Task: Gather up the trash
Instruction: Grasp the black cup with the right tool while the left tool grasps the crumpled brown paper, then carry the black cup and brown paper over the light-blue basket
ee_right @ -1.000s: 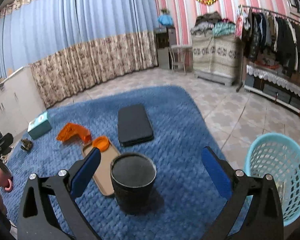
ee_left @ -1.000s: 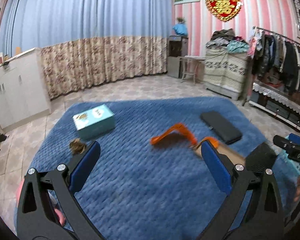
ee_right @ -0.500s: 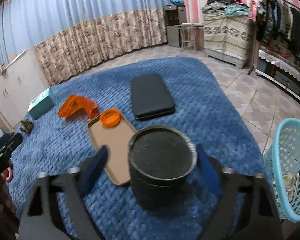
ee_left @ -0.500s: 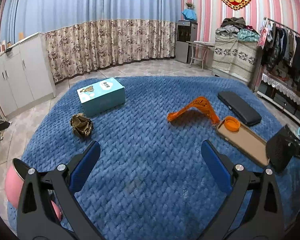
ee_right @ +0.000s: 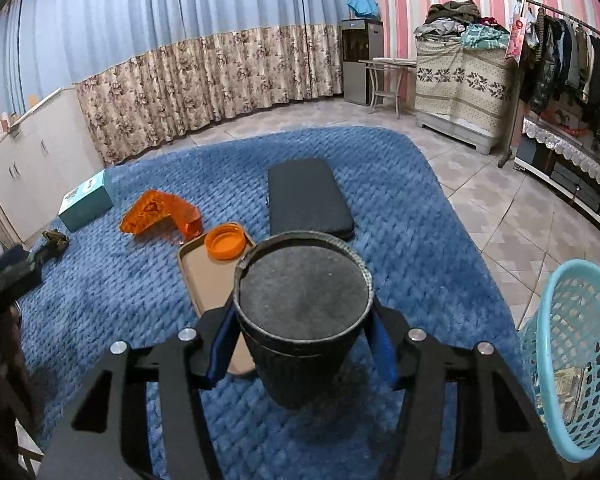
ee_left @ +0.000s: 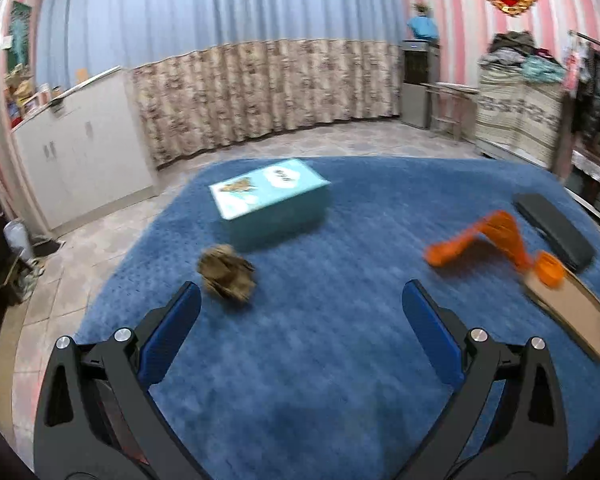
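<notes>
In the right wrist view a black ribbed cup (ee_right: 304, 304) stands on the blue rug between my right gripper's (ee_right: 302, 340) blue pads. The jaws are closing and both pads lie against the cup's sides. A light blue mesh basket (ee_right: 544, 336) with some litter inside sits at the right on the tiles. My left gripper (ee_left: 300, 292) hangs open over the rug, empty. A crumpled brown wad (ee_left: 226, 276) lies just beyond its left fingertip. An orange wrapper (ee_left: 480, 236) lies further right.
A teal box (ee_left: 268, 200) rests behind the wad. A tan tray (ee_right: 208, 276) carries an orange lid (ee_right: 224, 242), and a black flat pad (ee_right: 308, 196) lies beyond it. White cabinets, curtains and a clothes rack ring the rug.
The right jaws have narrowed from wide apart to flanking and touching the black cup. The left gripper has swung left and dropped closer to the brown wad.
</notes>
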The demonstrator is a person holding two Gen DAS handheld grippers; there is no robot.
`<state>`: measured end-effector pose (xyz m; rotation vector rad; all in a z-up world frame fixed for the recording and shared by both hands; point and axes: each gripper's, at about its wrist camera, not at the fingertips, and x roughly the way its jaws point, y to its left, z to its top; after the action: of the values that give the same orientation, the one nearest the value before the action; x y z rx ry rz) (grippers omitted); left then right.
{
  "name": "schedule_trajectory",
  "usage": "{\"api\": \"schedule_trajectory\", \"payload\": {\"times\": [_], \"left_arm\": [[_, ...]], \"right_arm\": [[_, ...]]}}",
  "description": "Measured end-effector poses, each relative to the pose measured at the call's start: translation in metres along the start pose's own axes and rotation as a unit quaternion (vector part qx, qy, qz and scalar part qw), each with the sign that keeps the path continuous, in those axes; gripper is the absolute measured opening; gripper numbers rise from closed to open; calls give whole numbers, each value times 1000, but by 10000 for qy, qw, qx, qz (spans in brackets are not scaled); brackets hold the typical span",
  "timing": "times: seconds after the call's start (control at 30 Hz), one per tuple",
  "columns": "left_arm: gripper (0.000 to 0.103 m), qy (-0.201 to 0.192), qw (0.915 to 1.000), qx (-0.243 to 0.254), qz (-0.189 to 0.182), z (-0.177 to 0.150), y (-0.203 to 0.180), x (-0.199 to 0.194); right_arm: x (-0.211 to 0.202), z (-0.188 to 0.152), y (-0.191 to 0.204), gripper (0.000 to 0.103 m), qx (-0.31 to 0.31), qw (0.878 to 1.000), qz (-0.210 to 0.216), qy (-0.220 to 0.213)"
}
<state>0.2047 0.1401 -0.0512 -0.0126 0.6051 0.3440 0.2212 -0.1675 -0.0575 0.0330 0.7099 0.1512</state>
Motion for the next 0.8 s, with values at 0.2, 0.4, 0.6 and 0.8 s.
{"api": "schedule_trajectory", "payload": {"times": [0.2,0.4,0.6,0.8], "left_arm": [[97,62,9987,-325,392,11,25,24],[97,399,9961,-484,622,15,38,55],[91,992,9913,-760,421,17,49,83],[53,1208,9896,-751,233,17,48,94]], "right_arm": [[0,1,-1,56,-1,10000,5,-3],[1,1,-3,56,22,10000,0,4],[1,0,-5,56,40,10000,-24,-13],[-7,3,-14,56,102,9997,-153,-145]]}}
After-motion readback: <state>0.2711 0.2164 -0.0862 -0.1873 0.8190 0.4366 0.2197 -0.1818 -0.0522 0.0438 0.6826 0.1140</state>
